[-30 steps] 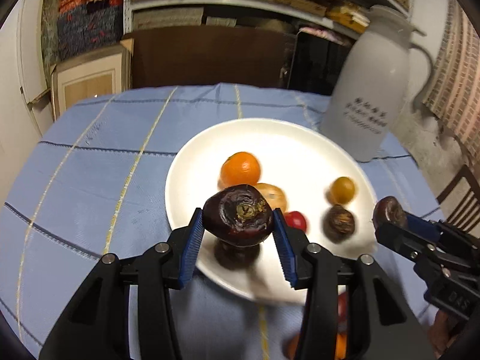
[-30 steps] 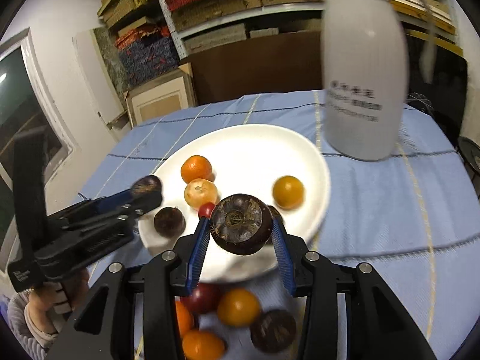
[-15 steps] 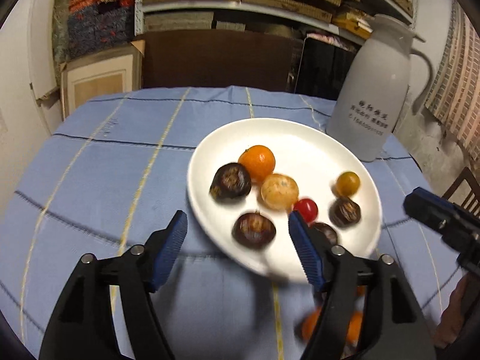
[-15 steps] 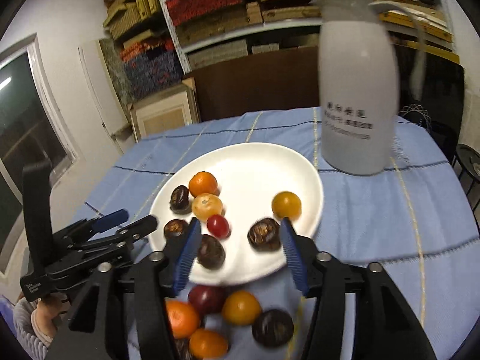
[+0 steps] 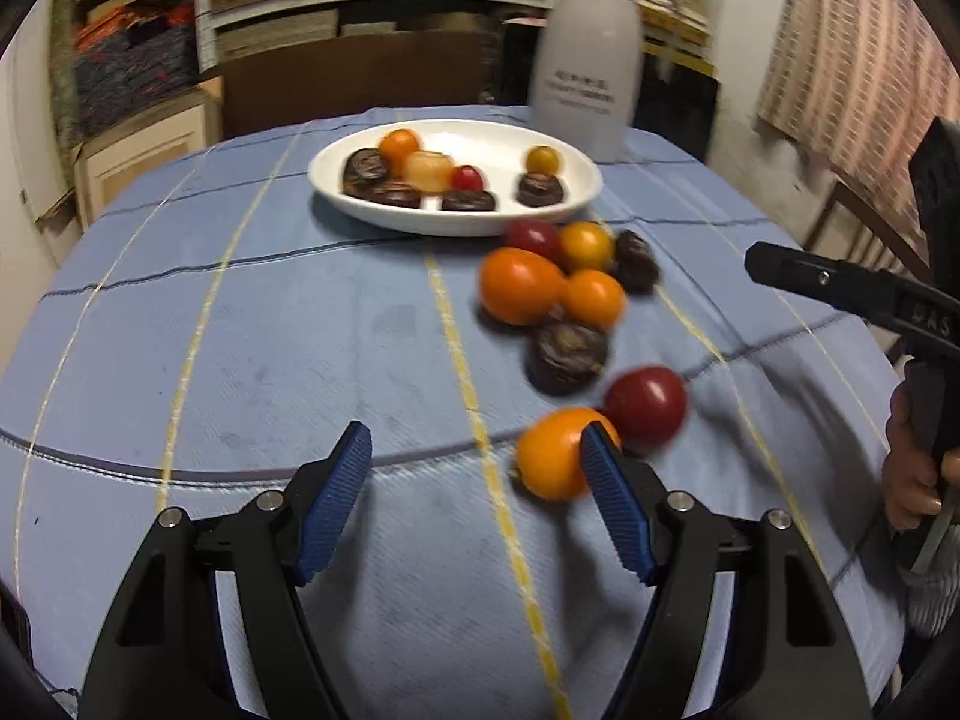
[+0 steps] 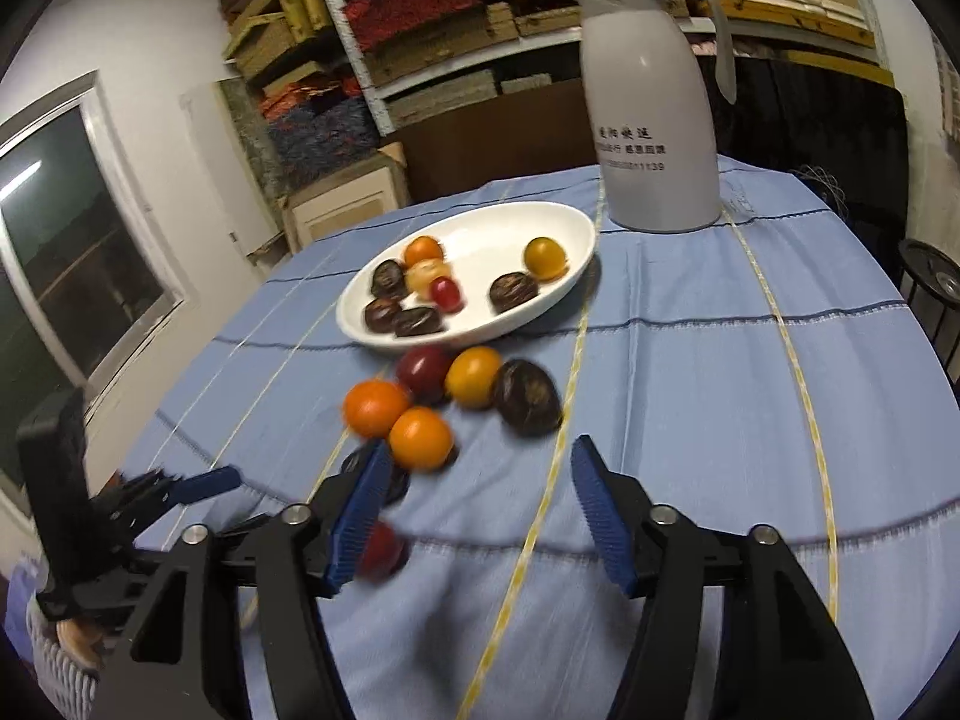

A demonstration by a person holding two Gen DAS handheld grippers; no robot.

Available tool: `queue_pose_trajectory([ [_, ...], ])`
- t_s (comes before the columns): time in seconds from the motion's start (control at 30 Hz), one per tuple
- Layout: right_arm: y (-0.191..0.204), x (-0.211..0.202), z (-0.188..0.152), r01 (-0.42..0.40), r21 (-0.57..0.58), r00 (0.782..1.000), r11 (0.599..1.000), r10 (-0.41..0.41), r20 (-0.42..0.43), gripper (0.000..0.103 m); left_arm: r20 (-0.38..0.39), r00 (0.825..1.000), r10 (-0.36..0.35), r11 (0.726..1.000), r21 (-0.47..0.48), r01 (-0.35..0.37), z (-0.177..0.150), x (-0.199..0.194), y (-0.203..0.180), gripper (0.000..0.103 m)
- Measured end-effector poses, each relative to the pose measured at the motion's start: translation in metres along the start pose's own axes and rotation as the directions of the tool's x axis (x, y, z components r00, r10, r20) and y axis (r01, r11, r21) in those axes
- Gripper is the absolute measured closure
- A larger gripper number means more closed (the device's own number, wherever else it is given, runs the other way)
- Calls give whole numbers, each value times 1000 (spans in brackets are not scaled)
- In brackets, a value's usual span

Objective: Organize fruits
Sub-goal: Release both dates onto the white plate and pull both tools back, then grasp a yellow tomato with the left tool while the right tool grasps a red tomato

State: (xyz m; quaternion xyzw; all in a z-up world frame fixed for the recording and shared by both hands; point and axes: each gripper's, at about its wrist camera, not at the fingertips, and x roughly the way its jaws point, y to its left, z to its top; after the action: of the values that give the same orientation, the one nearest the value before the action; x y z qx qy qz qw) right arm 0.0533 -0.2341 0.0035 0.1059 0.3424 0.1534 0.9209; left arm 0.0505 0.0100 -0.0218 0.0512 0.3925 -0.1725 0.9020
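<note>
From the left wrist, the left gripper (image 5: 477, 468) hangs over bare blue tablecloth (image 5: 270, 312), its jaws spread wide and gripping nothing; they opened within the last second. An orange fruit (image 5: 549, 456) lies just outside the right-hand blue pad (image 5: 612, 504), partly hidden behind it, with a red tomato (image 5: 647, 405) touching it on the far side. Farther on lies a loose cluster on the cloth: a dark chestnut-like fruit (image 5: 567, 357), two orange fruits, a yellow one, a red one and another dark one. Beyond them sits the white plate (image 5: 360, 204) holding several fruits, and behind it a white thermos jug (image 5: 585, 54). The right gripper's black body enters from the right edge, a hand (image 5: 912, 474) gripping its handle.

From the right wrist, the right gripper (image 6: 474, 516) also has its jaws well apart and empty, having just been opening. An orange fruit (image 6: 420, 438) sits just ahead of the left pad (image 6: 357, 516); a dark fruit and a red one lie partly hidden behind that pad. The plate (image 6: 528, 312) stands beyond the cluster, the jug (image 6: 654, 108) to its right. The left gripper (image 6: 204, 483) shows at lower left.
</note>
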Motion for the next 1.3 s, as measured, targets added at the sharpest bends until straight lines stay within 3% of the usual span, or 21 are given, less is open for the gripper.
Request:
queue_pose_trajectory([
  [0.27,-3,-8,-19,-3,20,1000,1000,4,-19,32,-30,999,-18,991,130,22,-8,12,-32,33],
  [0.4,-5,-7,-21,-2,24,1000,1000,2,-25,32,-72,996,-54,992,111,62,-6,20,-28,54],
  [0.67,1,-2,-23,3,-1,999,1000,-3,-47,32,-85,995,-47,989,136,59,-3,31,-32,60],
  [0.8,11,7,-26,19,-40,997,999,-22,-71,32,-54,999,-9,993,113,15,-1,24,-23,61],
  [0.93,26,17,-29,25,-98,994,995,-35,-100,32,-8,1000,26,1000,15,-26,5,11,3,63],
  [1.1,52,34,-31,16,-170,989,985,-41,-141,32,-15,999,50,995,-86,-51,9,11,27,63],
  [1.3,74,50,-34,7,-231,983,973,-49,-176,34,-14,998,54,997,-58,-55,5,10,22,63],
])
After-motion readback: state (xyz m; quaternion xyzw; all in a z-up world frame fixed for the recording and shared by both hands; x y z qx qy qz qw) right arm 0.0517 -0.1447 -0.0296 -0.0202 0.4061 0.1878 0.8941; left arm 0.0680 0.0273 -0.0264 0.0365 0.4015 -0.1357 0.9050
